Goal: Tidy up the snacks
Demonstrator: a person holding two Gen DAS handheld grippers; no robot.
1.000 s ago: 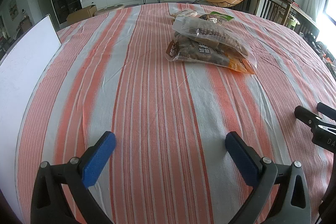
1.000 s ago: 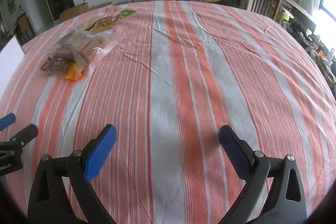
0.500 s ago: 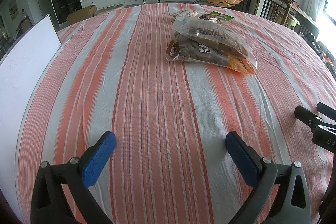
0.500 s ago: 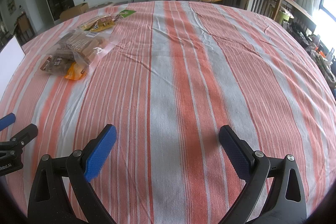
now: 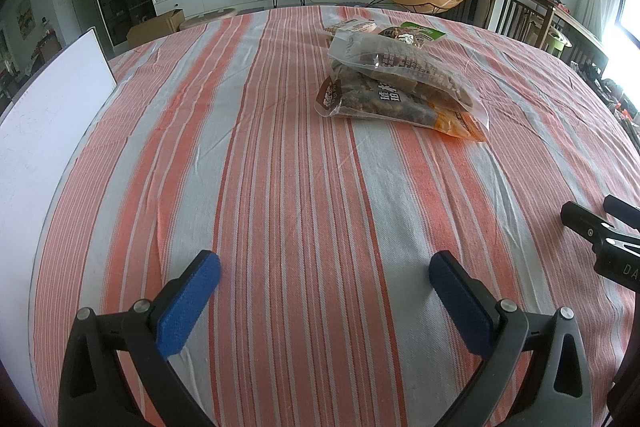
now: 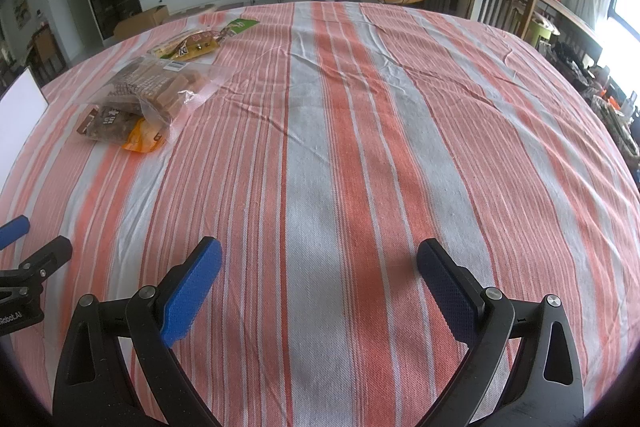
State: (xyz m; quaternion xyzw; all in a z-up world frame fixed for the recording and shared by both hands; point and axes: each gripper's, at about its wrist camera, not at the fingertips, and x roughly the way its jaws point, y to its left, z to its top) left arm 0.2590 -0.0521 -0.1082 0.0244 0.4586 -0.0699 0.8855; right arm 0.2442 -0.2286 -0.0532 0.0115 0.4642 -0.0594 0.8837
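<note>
— Fingers nearest?
— Left gripper [image 5: 324, 277] and right gripper [image 6: 318, 267] both spread wide, holding nothing, over the orange-and-grey striped tablecloth [image 5: 280, 167].
— Farther out?
— Clear bag of brown snack bars [image 5: 400, 71] lies atop a dark nut packet [image 5: 384, 105]; behind, a yellowish packet [image 6: 186, 45], probably another snack.
</note>
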